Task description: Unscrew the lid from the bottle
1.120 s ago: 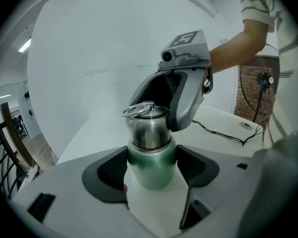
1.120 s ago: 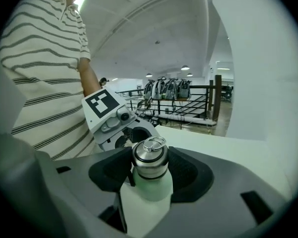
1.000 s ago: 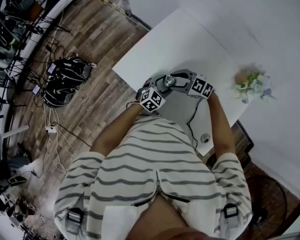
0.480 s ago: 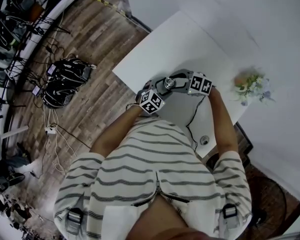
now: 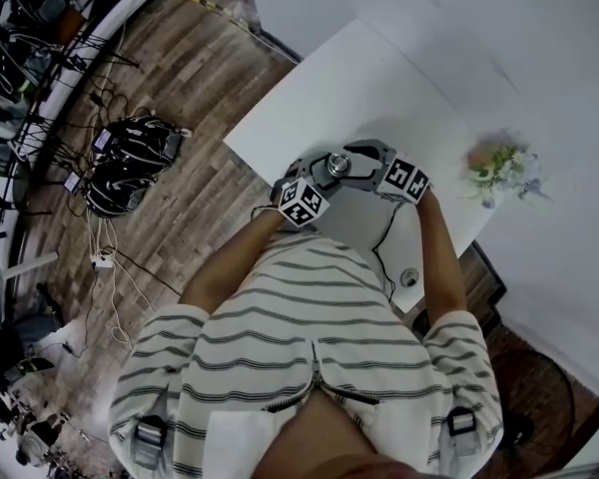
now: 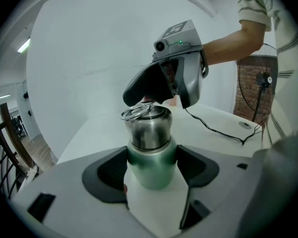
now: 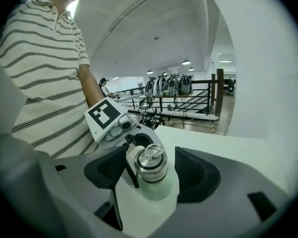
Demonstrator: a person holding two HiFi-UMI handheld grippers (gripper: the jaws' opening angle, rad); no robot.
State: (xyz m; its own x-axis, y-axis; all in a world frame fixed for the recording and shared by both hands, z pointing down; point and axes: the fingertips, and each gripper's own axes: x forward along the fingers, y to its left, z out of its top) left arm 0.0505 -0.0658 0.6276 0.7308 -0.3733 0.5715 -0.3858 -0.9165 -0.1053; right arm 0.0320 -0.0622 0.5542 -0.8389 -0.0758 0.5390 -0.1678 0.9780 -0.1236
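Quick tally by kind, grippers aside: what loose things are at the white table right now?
bottle: 1
lid, screwed on the bottle: 1
bunch of flowers: 1
cable lying across the table: 1
Total: 4

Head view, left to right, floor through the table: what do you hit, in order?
dark bundle on the floor → left tool → bottle → right tool, its jaws just been opening with the bottle between them → flowers
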